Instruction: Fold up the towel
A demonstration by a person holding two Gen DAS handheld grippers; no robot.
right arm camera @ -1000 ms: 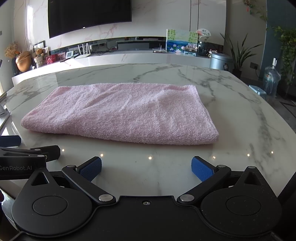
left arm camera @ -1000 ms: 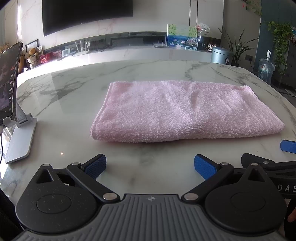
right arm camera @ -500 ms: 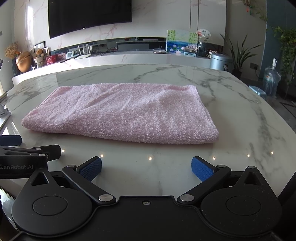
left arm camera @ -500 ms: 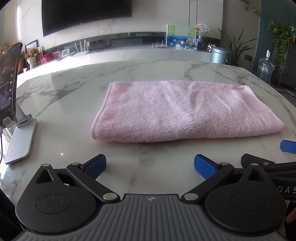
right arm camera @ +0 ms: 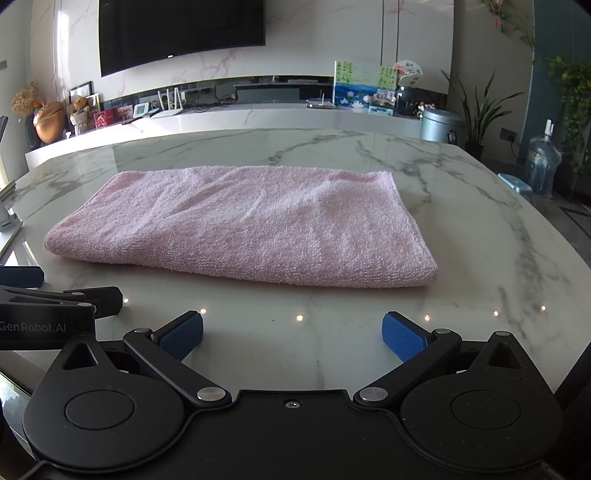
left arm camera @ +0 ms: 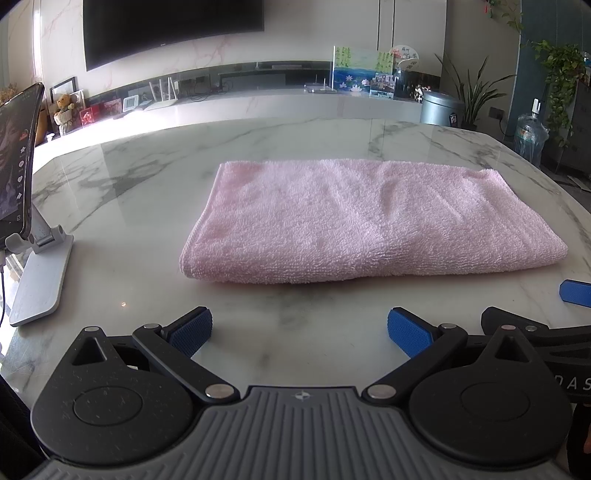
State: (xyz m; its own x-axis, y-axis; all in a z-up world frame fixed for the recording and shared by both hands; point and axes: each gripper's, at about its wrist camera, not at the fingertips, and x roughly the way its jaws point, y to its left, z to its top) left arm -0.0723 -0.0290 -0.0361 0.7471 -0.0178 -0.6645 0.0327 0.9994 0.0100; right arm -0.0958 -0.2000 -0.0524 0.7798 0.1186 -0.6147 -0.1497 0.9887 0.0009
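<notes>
Nothing has moved since the earlier frames: the pink towel (left arm camera: 369, 225) lies where it lay, and both grippers hang in the same place short of its near edge. Your left gripper (left arm camera: 300, 328) has its jaws spread wide and holds nothing; your right gripper (right arm camera: 291, 332) is the same, wide apart and empty. The towel sits flat in the middle of the marble counter (right arm camera: 480, 229), already doubled into a long band with its rounded fold toward you. If another fold is wanted, I judge it best made end over end: bring each gripper to a corner at one short end, nip all the layers together rather than the top one alone, lift only enough to clear the pile, and lay that end squarely on the other so the edges meet. The polished stone is slick, so the towel may slide if you drag it; lift rather than push. To your left a phone (left arm camera: 14, 166) leans on its white stand (left arm camera: 40, 280), well apart from the towel. Beyond the counter are a wall-mounted television (right arm camera: 181, 33), a low shelf of ornaments, and potted plants (right arm camera: 476, 110).
</notes>
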